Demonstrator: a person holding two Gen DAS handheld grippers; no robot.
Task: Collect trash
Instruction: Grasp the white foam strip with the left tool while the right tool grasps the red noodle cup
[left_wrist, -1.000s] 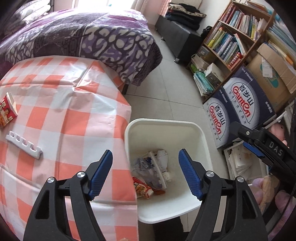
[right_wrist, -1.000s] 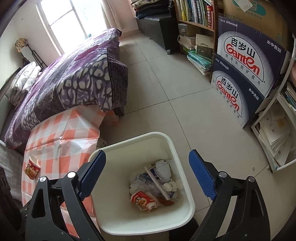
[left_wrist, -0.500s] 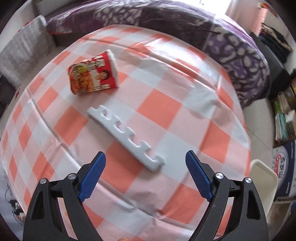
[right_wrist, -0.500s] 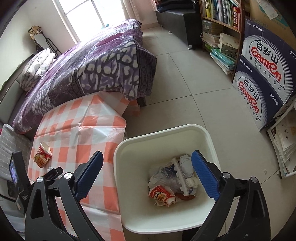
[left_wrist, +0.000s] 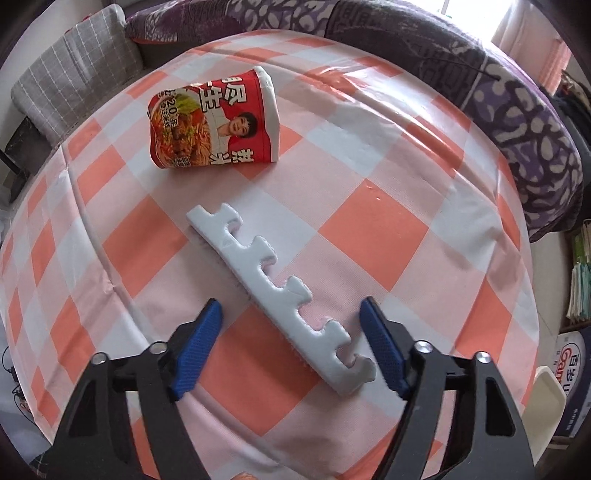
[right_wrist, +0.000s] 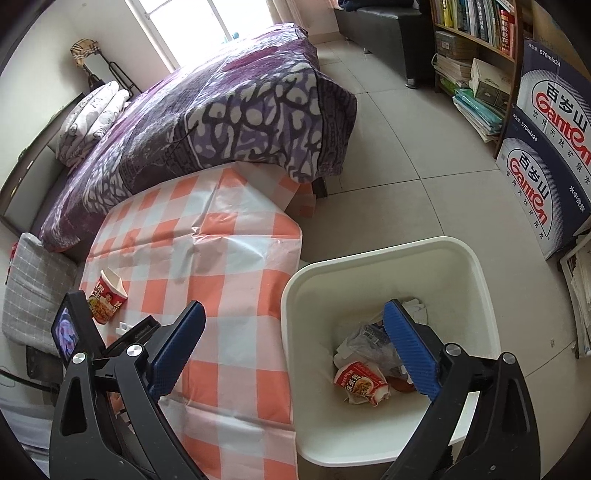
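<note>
The left gripper (left_wrist: 290, 347) hovers over the checked worktop (left_wrist: 373, 232), jaws partly open and just narrowing, bracketing the near end of a white notched foam strip (left_wrist: 277, 291) without pressing on it; nothing is held. The strip lies diagonally near the worktop's middle; a crushed noodle cup (left_wrist: 212, 123) lies on its side nearer the far left corner. Judged best: lower until the pads flank the strip's thin edges, square the jaws across its width, then close gently, since foam will likely flex or pivot if pinched at the tip. The right gripper (right_wrist: 295, 347) hangs wide open and empty, straddling the worktop's edge and the white bin (right_wrist: 480, 266) beside it. The bin holds another noodle cup (right_wrist: 360, 384), crumpled plastic and paper.
</note>
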